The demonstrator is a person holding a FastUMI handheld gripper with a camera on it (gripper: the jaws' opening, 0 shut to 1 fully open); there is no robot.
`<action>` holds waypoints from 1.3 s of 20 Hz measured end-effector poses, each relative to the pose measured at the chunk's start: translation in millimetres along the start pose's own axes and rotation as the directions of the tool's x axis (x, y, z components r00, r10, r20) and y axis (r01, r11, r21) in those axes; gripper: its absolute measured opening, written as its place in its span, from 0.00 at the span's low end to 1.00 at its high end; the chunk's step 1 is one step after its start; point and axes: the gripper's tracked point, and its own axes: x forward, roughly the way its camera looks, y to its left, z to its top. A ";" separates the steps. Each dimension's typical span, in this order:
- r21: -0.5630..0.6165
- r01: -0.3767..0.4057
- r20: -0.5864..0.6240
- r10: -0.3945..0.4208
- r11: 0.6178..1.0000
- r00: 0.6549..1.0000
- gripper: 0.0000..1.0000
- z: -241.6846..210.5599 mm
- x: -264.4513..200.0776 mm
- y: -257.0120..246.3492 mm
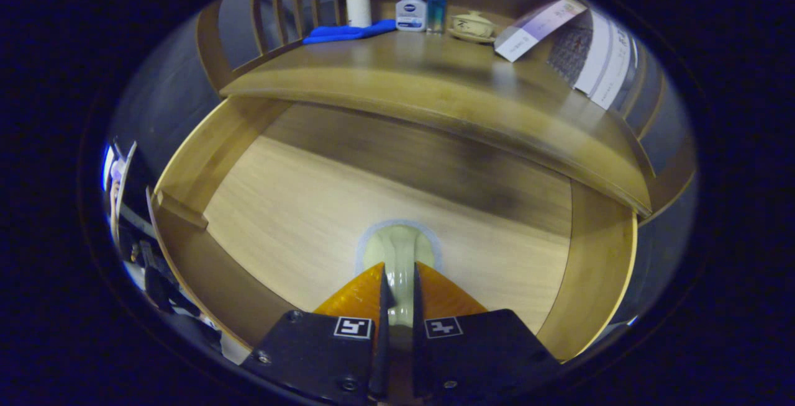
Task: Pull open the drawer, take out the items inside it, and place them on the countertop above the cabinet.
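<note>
Drawer (248, 207) pulled out, lower centre; your tool (398, 282) clenched on a pale spoon (399, 251) above its floor. On the table (435, 77), upper frame: blue cloth (348, 32), pump bottle (358, 1), jar (410, 13), lidded teacup (472, 25), box (537, 28).

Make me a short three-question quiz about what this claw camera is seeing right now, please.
1. True or false: the wooden drawer is pulled open.
2. What is squeezed between the claw fingers: A) the blue folded cloth, B) the pale ceramic spoon, C) the white pump bottle?
3. Fill in: the small lidded ceramic cup stands on the wooden ____ above the drawer.

Key: 1 true; 2 B; 3 countertop.
</note>
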 end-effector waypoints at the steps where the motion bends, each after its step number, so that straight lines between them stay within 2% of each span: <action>1: 0.011 0.004 0.026 -0.005 1.000 1.000 0.18 8.7 -7.1 -1.2; 6: 0.023 0.009 0.124 -0.012 1.000 0.992 0.18 44.7 -50.9 -1.4; 13: 0.060 0.014 0.189 -0.025 0.998 0.982 0.17 91.3 -76.1 3.5; 19: 0.077 0.052 0.199 -0.067 0.996 0.978 0.17 140.7 -77.3 -1.0; 26: 0.109 0.094 0.185 -0.113 0.990 0.976 0.17 190.1 -58.0 -6.9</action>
